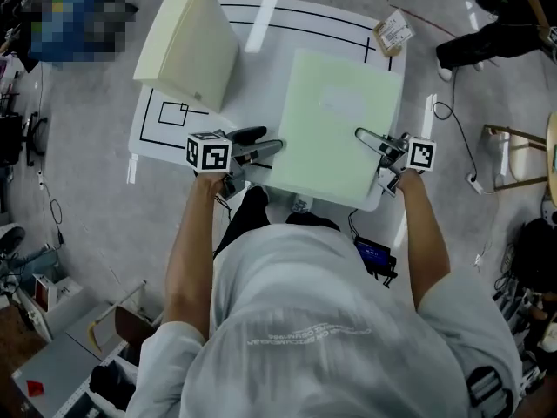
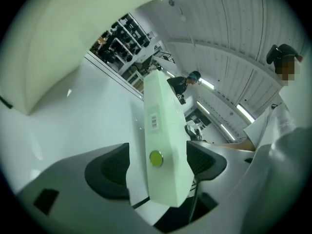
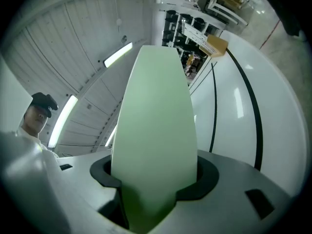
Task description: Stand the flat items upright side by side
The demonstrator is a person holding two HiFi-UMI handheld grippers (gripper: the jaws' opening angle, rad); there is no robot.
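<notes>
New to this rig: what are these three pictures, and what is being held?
No robot here: a person holds a two-jaw gripper in each hand. The head view looks down from the person's head; the other two ride on the grippers, looking along their jaws. On the white table stands a cream folder, with a small tag near the far edge. The right gripper is clamped on a pale green folder; the left gripper has its opposite edge between open jaws, one pad clear of it.
</notes>
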